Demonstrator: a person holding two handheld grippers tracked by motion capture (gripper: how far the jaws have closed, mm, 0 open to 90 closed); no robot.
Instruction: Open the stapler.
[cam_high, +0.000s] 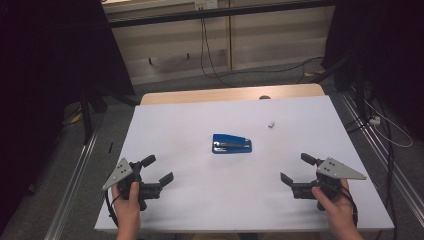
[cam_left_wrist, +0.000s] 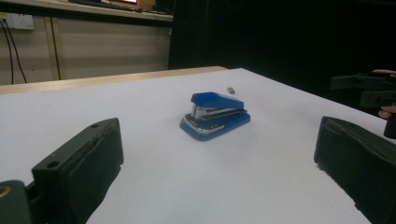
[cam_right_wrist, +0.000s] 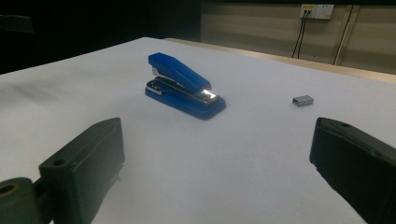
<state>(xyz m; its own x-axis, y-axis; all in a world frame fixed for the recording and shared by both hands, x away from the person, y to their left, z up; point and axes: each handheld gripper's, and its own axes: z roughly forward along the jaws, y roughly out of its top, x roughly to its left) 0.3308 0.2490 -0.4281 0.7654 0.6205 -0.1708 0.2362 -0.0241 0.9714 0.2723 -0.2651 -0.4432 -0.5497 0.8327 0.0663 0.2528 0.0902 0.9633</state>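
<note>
Wide white table (cam_high: 200, 200) first, bare apart from 2 items. Blue stapler (cam_high: 231, 144) sitting near the middle, lying flat with its arm slightly raised, well apart from both tools. Left gripper (cam_high: 156, 170) at the near left corner, jaws spread wide, nothing between them. Right gripper (cam_high: 296, 169) at the near right, jaws likewise apart and empty, aimed inward. Tiny block of staples (cam_high: 270, 124) beyond and right of the stapler, not touching it. Probably an approach next: best to come in low from both sides, pin the base with 1 tool, square up before closing, keep clear of the staples.
</note>
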